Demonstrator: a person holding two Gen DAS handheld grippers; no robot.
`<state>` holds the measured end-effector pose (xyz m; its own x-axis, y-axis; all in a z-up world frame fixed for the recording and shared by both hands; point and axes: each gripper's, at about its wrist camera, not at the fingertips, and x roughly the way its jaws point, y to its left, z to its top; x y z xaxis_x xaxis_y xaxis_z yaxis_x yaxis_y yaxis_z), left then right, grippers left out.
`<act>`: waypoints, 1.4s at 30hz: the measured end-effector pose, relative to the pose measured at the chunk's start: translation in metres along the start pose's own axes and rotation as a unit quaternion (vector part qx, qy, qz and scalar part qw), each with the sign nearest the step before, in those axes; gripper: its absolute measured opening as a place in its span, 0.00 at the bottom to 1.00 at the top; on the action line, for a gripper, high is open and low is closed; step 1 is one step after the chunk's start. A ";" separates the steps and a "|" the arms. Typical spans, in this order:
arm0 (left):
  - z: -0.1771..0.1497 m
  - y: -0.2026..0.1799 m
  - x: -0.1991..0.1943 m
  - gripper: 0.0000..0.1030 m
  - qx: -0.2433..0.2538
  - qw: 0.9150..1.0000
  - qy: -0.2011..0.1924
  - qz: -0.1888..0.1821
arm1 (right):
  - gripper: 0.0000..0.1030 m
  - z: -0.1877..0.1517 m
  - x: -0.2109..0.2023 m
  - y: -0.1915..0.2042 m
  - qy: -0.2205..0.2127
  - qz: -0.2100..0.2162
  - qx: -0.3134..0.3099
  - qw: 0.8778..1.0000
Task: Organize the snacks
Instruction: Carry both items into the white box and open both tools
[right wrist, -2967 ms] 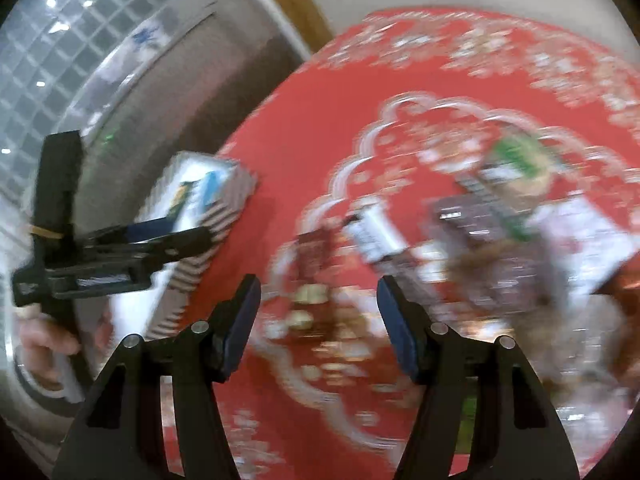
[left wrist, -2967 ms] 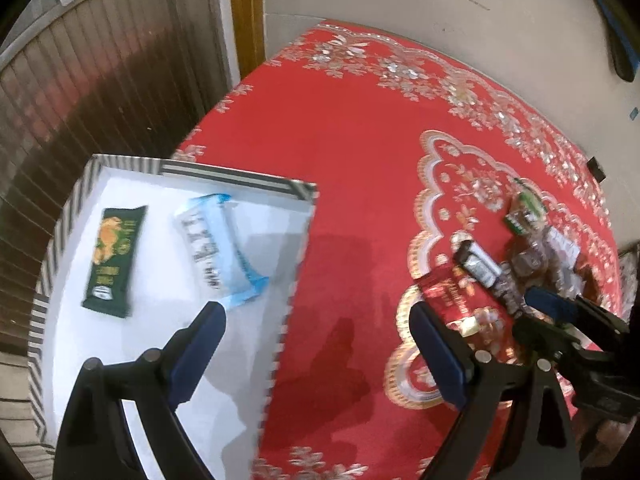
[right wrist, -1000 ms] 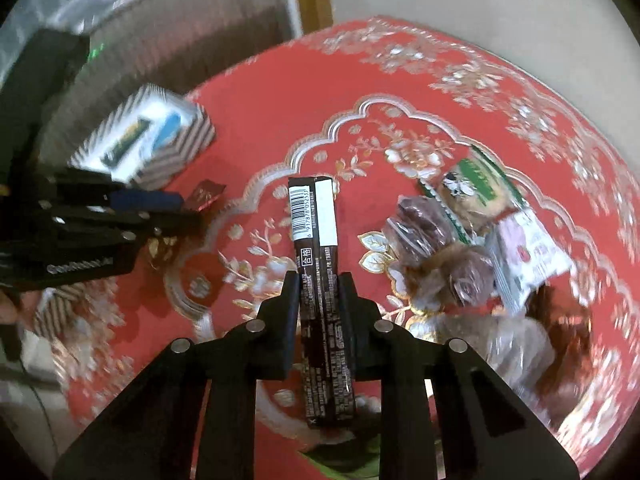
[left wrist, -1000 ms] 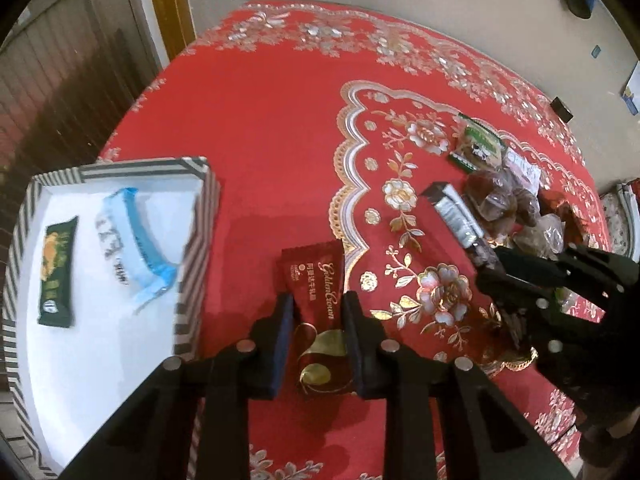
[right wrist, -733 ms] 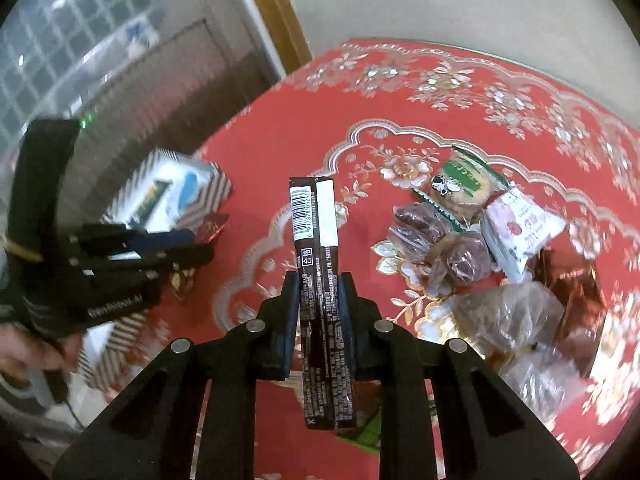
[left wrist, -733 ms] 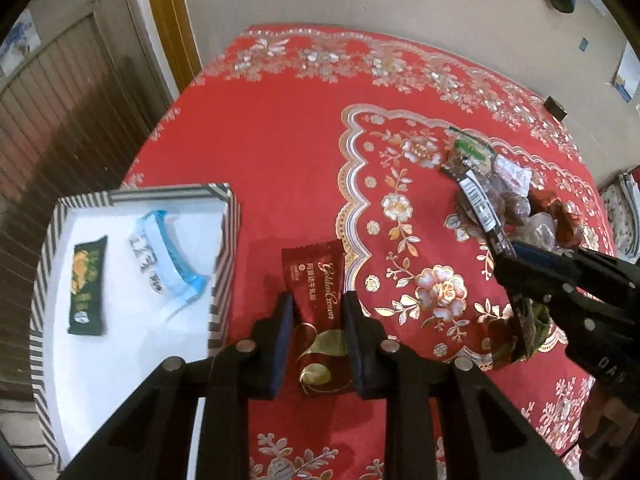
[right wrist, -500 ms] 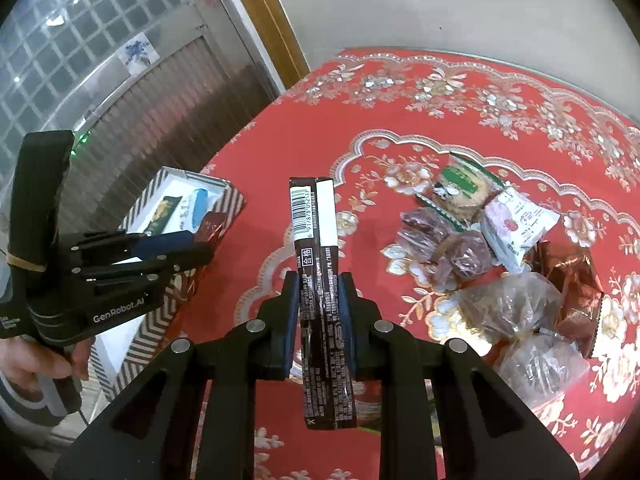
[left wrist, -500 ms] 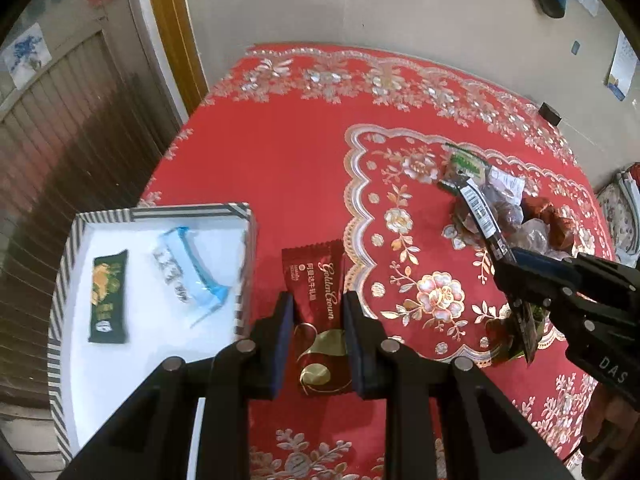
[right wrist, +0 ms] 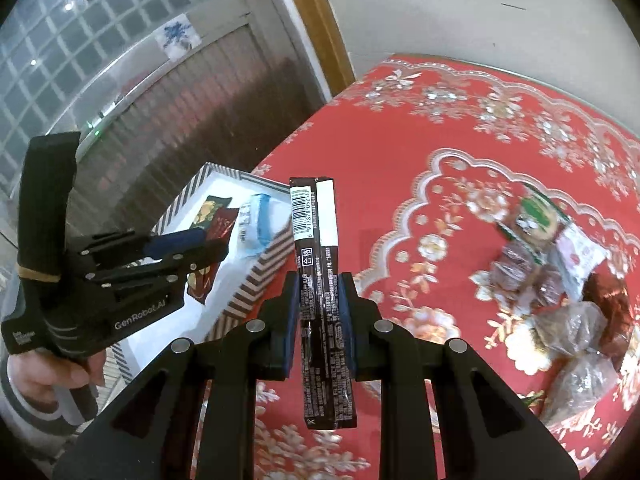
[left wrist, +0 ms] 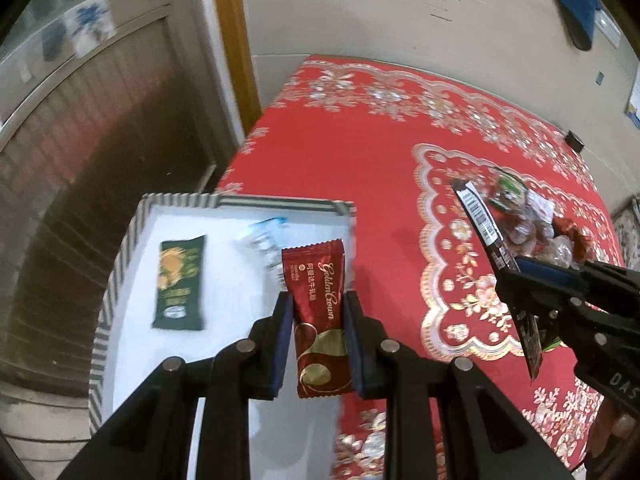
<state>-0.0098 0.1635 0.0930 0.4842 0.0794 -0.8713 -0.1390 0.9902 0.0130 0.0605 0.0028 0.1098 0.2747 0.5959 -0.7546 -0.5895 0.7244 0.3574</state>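
Observation:
My left gripper (left wrist: 316,300) is shut on a dark red Golden Crown snack packet (left wrist: 318,312) and holds it over the right part of the striped white box (left wrist: 120,256). In the box lie a green packet (left wrist: 180,280) and a blue-white packet (left wrist: 264,240). My right gripper (right wrist: 320,280) is shut on a long dark brown bar with a barcode (right wrist: 320,280), above the red tablecloth (right wrist: 400,152). The right gripper also shows in the left wrist view (left wrist: 516,276). The left gripper shows in the right wrist view (right wrist: 188,244) over the box (right wrist: 260,272).
A heap of loose snacks (right wrist: 560,280) lies on the right of the table: a green round packet (right wrist: 536,212), a pink-white packet (right wrist: 576,256), brown wrapped sweets and clear bags. A wooden door frame (left wrist: 232,40) and slatted wall stand behind the box.
Both grippers closed on their snacks and lifted them. The left gripper has carried the red packet left, from over the cloth to above the box. The right gripper holds the bar raised.

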 end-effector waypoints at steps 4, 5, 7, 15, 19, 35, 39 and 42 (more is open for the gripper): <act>-0.007 0.020 -0.001 0.27 -0.019 1.000 0.000 0.009 | 0.18 0.007 0.008 0.020 0.003 0.017 -0.012 1.000; -0.009 0.026 -0.001 0.27 -0.024 1.000 0.001 0.011 | 0.18 0.009 0.011 0.025 0.005 0.019 -0.017 1.000; -0.012 0.036 -0.001 0.26 -0.032 0.999 0.002 0.015 | 0.18 0.014 0.018 0.038 0.010 0.024 -0.026 0.999; -0.023 0.063 0.002 0.27 -0.056 0.998 0.008 0.028 | 0.18 0.025 0.039 0.067 0.027 0.037 -0.052 0.998; -0.028 0.072 0.002 0.27 -0.066 0.997 0.011 0.035 | 0.18 0.029 0.049 0.075 0.032 0.042 -0.053 0.997; -0.050 0.103 0.011 0.27 -0.096 0.993 0.032 0.058 | 0.18 0.044 0.093 0.107 0.053 0.053 -0.060 0.995; -0.051 0.107 0.013 0.27 -0.101 0.992 0.035 0.060 | 0.18 0.044 0.100 0.107 0.061 0.051 -0.058 0.995; -0.053 0.109 0.014 0.27 -0.102 0.992 0.037 0.061 | 0.18 0.043 0.104 0.108 0.065 0.051 -0.059 0.995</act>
<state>-0.0637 0.2664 0.0569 0.3885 0.1819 -0.9033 -0.3689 0.9290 0.0284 0.0581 0.1574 0.0937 0.1129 0.6085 -0.7854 -0.6966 0.6122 0.3741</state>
